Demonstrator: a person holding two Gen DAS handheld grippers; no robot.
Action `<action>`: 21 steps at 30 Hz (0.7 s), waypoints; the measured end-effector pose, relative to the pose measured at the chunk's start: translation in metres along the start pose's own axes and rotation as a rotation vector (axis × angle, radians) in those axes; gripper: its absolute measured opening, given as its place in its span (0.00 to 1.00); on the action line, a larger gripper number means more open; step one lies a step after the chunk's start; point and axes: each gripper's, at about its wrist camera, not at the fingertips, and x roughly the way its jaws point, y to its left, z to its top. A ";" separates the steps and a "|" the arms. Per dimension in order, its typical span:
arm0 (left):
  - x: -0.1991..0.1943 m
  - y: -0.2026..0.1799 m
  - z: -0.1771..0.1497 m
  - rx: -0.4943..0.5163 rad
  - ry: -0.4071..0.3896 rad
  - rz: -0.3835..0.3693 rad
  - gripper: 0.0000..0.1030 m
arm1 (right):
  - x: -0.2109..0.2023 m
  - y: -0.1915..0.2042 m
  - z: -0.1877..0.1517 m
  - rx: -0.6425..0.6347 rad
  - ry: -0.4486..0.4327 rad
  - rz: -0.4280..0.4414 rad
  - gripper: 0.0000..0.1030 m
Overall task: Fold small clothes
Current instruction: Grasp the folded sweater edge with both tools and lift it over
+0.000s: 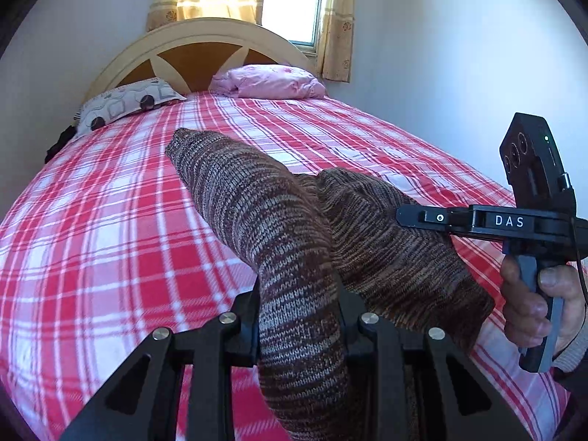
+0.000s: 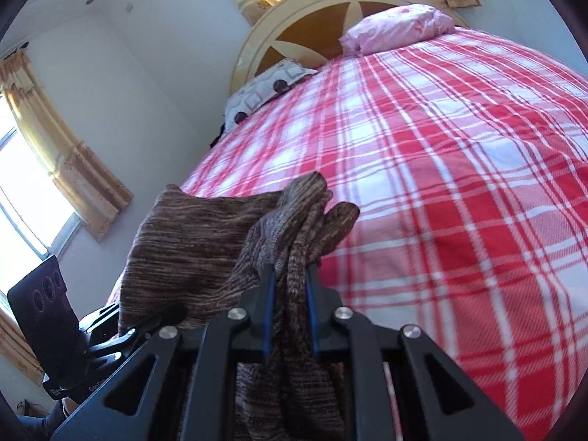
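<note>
A brown and grey striped knit garment (image 1: 257,198) is held up over the red and white checked bed (image 1: 110,220). My left gripper (image 1: 299,316) is shut on a bunched part of it at the bottom of the left wrist view. My right gripper (image 2: 290,286) is shut on another bunched part of the garment (image 2: 198,242), which drapes over its fingers. The right gripper also shows in the left wrist view (image 1: 411,217), at the garment's right edge, held by a hand. The left gripper's body shows at the lower left of the right wrist view (image 2: 110,334).
A grey patterned pillow (image 1: 125,106) and a pink pillow (image 1: 272,81) lie at the arched headboard (image 1: 194,36). Curtained windows stand behind the bed (image 1: 286,0) and on the left wall (image 2: 22,198). White walls close in on both sides of the bed.
</note>
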 end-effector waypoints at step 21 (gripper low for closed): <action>-0.167 0.045 -0.056 -0.076 -0.099 0.154 0.29 | -0.014 0.141 -0.056 -0.088 0.005 0.179 0.17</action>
